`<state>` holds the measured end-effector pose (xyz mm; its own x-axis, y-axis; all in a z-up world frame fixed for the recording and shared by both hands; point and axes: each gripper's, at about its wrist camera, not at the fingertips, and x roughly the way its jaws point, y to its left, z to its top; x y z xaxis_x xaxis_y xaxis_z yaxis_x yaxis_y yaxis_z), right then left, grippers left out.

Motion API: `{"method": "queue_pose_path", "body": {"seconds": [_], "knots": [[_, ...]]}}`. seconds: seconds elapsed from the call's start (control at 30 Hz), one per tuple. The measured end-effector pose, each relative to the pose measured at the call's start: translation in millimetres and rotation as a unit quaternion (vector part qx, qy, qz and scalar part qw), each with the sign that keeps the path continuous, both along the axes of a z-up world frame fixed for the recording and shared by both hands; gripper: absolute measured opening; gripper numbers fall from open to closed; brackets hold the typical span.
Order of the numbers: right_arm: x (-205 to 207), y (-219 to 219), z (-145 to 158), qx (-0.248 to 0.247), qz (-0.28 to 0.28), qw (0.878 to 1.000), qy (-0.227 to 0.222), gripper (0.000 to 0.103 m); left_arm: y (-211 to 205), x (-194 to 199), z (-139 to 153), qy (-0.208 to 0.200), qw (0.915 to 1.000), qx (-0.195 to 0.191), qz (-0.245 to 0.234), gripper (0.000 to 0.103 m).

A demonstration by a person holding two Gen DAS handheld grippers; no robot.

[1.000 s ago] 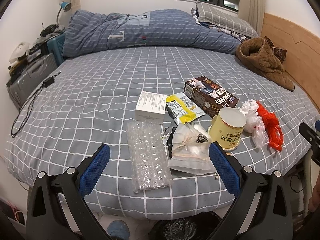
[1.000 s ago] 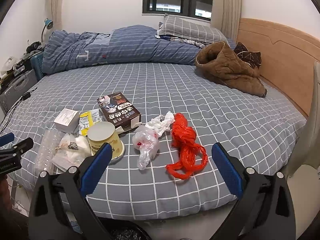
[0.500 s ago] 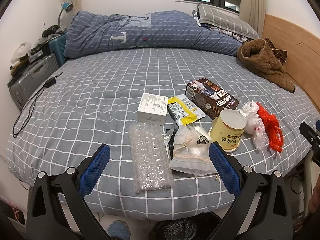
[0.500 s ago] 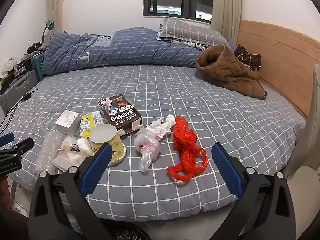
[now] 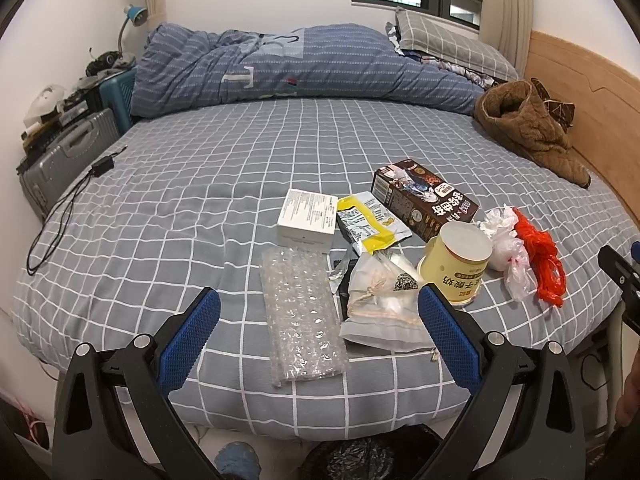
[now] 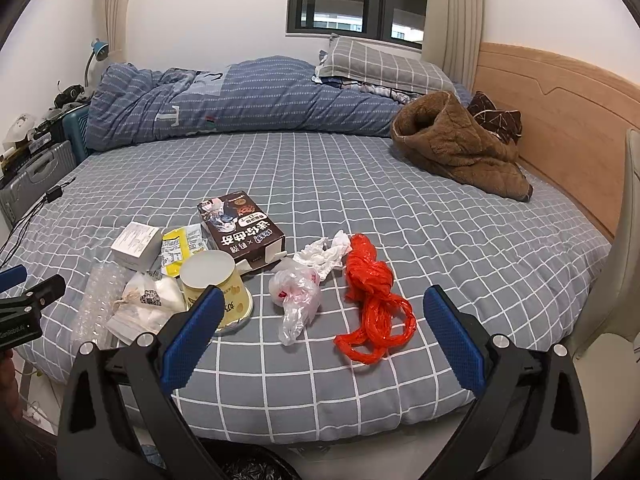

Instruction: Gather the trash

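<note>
Trash lies near the bed's front edge: bubble wrap [image 5: 302, 312], a white pouch [image 5: 380, 304], a yellow cup [image 5: 456, 264], a white box [image 5: 308, 216], a yellow wrapper [image 5: 370, 220], a dark carton [image 5: 424, 200], white bags [image 5: 506, 244] and a red bag [image 5: 540, 256]. My left gripper [image 5: 318, 338] is open and empty, above the bubble wrap's near end. My right gripper [image 6: 320, 336] is open and empty, in front of the white bag [image 6: 296, 296] and red bag [image 6: 374, 296]. The cup [image 6: 216, 284] and carton [image 6: 240, 226] lie to its left.
A black bin bag [image 5: 360, 456] sits on the floor below the bed edge. A brown jacket [image 6: 456, 148] lies by the wooden headboard [image 6: 560, 108]. A folded duvet [image 5: 280, 64] and pillow are at the back. A suitcase [image 5: 60, 156] and a cable [image 5: 60, 216] are at the left.
Both grippers have risen and drawn slightly closer to the bed, so the trash sits a little lower in each view. Nothing on the bed has moved.
</note>
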<state>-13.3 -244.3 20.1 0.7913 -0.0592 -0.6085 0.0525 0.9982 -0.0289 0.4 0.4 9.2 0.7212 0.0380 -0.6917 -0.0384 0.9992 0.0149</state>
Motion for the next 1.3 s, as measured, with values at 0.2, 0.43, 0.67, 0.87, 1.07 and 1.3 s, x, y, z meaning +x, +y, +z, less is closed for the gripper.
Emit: {"method": "queue_pose_path", "body": {"seconds": [0.2, 0.43, 0.67, 0.87, 1.07, 1.3], "knots": [[0.6, -0.1, 0.7, -0.001, -0.001, 1.000, -0.001, 0.096, -0.3, -0.4, 0.6, 0.000, 1.0000, 0.000, 0.000, 0.097], [0.8, -3.0, 1.3, -0.001, -0.003, 1.000, -0.001, 0.096, -0.8, -0.9, 0.6, 0.001, 1.0000, 0.001, -0.001, 0.097], [1.3, -4.0, 1.5, -0.005, -0.002, 1.000, -0.002, 0.096, -1.7, -0.1, -0.8, 0.006, 1.0000, -0.006, -0.003, 0.097], [2.2, -4.1, -0.1, -0.008, -0.004, 1.000, -0.003, 0.096, -7.6, 3.0, -4.0, 0.009, 0.9999, -0.003, -0.005, 0.097], [13.2, -14.2, -6.5, -0.010, -0.013, 1.000, -0.002, 0.096, -22.4, 11.6, -14.2, 0.018, 0.9997, 0.003, -0.015, 0.097], [35.1, -33.5, -24.5, -0.005, -0.035, 0.999, 0.023, 0.096, -47.5, 32.1, -32.2, 0.039, 0.9986, 0.014, -0.034, 0.097]]}}
